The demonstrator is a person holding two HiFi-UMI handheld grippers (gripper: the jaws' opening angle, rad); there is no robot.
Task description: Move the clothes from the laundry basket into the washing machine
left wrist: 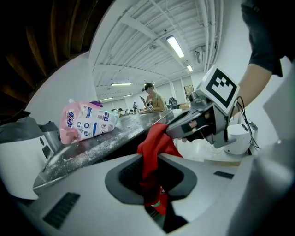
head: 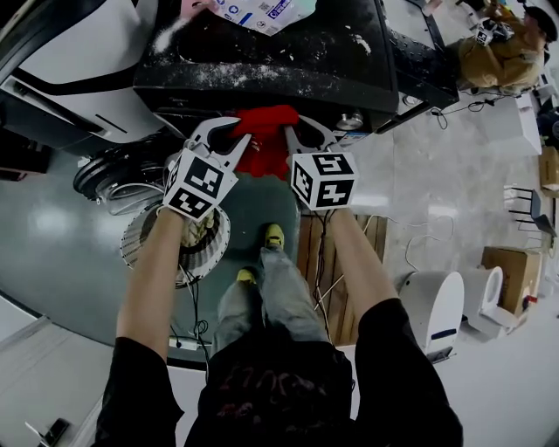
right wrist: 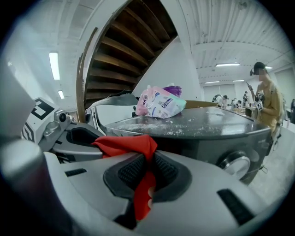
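Bridging both grippers (head: 229,134) (head: 306,133), clamped: red cloth (head: 265,122).

Washer (head: 288,52) opening hidden under its own top. Basket (head: 135,246) half covered by left arm (head: 153,288). Detergent bag (head: 262,10) cut by top edge; print unreadable.

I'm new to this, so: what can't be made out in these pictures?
Contents of laundry basket: head view, largely hidden by left arm.
Kind of red garment: bunched, clamped by left gripper and right gripper, every view.
Print on detergent pouch: too small in gripper views; cut off by head view's top edge.
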